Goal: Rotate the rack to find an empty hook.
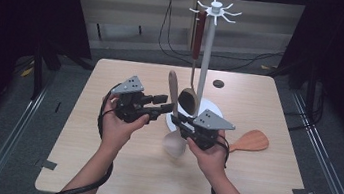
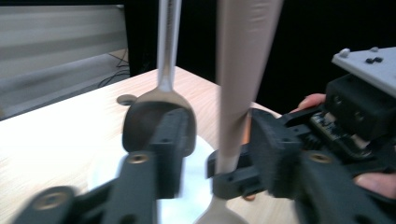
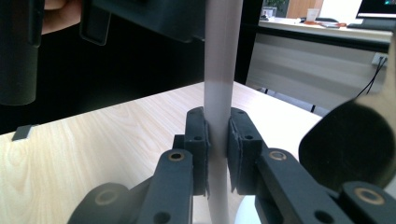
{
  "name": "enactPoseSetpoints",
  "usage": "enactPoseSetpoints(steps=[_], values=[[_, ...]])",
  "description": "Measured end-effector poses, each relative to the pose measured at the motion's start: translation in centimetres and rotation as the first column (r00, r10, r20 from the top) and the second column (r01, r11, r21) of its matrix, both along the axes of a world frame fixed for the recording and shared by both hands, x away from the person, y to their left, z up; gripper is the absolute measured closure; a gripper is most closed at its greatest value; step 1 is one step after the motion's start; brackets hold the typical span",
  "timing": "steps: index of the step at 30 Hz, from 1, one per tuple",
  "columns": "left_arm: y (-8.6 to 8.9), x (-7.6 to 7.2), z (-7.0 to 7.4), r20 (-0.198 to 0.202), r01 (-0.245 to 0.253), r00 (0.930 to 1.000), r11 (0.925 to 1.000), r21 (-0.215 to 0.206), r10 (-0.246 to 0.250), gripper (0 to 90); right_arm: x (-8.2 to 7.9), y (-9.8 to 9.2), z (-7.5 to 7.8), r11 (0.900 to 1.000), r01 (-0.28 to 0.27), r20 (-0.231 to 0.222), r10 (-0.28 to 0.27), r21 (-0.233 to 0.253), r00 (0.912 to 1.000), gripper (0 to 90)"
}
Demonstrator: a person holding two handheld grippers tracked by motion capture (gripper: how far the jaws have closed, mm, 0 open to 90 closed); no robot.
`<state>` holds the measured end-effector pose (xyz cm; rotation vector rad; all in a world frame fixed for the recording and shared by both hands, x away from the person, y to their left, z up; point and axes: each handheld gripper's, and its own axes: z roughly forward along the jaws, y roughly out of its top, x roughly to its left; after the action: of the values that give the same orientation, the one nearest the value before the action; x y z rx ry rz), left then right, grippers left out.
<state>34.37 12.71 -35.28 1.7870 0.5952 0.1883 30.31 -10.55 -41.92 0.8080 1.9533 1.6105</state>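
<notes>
The spoon (image 1: pixel 174 112) looks light, stiff and smooth, so it may slip or swing; I judge the narrow handle near the bowl the best hold. It is pale beige, upright above the table (image 1: pixel 100 168) beside the rack (image 1: pixel 206 56). The right gripper (image 1: pixel 180 124) clamps its handle; the left gripper (image 1: pixel 165 102) stands unclenched around it.

We see a matt pale wood-grain table (image 1: pixel 100 168). The beige spoon (image 1: pixel 174 95) looks like smooth matt plastic. The hanging ladle (image 1: pixel 189 99) has a glossy metal shaft; the spatula (image 1: pixel 251 140) is smooth wood.
</notes>
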Motion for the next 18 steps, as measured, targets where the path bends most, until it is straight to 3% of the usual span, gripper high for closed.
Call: enactPoseSetpoints(steps=[6, 8, 11, 12, 15, 16, 17, 18], values=[[0.9, 0.3, -1.1, 0.038, -0.036, 0.9987, 0.9992, 0.02, 0.035, 32.9, -0.2, -1.0, 0.4, 1.0, -0.012, 0.0, 0.012, 0.029, 0.9999, 79.9], [1.1, 0.3, -1.4, 0.032, -0.045, 0.9985, 0.9986, 0.029, 0.044, 29.6, -0.2, -1.3, 0.6, 0.999, -0.028, -0.002, 0.028, 0.025, 0.9996, 79.9], [1.4, 0.5, -2.0, 0.024, -0.078, 0.9967, 0.9956, 0.052, 0.077, 17.9, -0.3, -1.8, 0.7, 0.999, -0.047, -0.003, 0.047, 0.025, 0.9989, 80.0], [1.6, 0.7, -2.3, 0.022, -0.081, 0.9966, 0.9949, 0.06, 0.079, 15.0, -0.2, -1.9, 0.7, 0.997, -0.058, 0.0, 0.058, 0.042, 0.9983, 79.9], [2.0, 0.8, -2.9, 0.021, -0.1, 0.9949, 0.9928, 0.067, 0.099, 10.2, -0.3, -2.5, 0.8, 0.996, -0.083, 0.001, 0.083, 0.044, 0.9965, 79.9], [2.0, 0.8, -3.1, 0.03, -0.137, 0.9903, 0.9872, 0.081, 0.135, 7.9, -0.4, -2.7, 0.9, 0.994, -0.097, 0.0, 0.097, 0.046, 0.9953, 79.9], [2.3, 1.0, -3.2, 0.023, -0.109, 0.994, 0.9912, 0.076, 0.107, 6.3, -0.4, -2.9, 1.0, 0.992, -0.113, 0.003, 0.113, 0.056, 0.9936, 79.9], [2.5, 1.0, -3.5, 0.009, -0.119, 0.9929, 0.9896, 0.08, 0.119, 6.0, -0.4, -3.0, 1.0, 0.991, -0.119, -0.002, 0.119, 0.063, 0.9929, 80.0]])
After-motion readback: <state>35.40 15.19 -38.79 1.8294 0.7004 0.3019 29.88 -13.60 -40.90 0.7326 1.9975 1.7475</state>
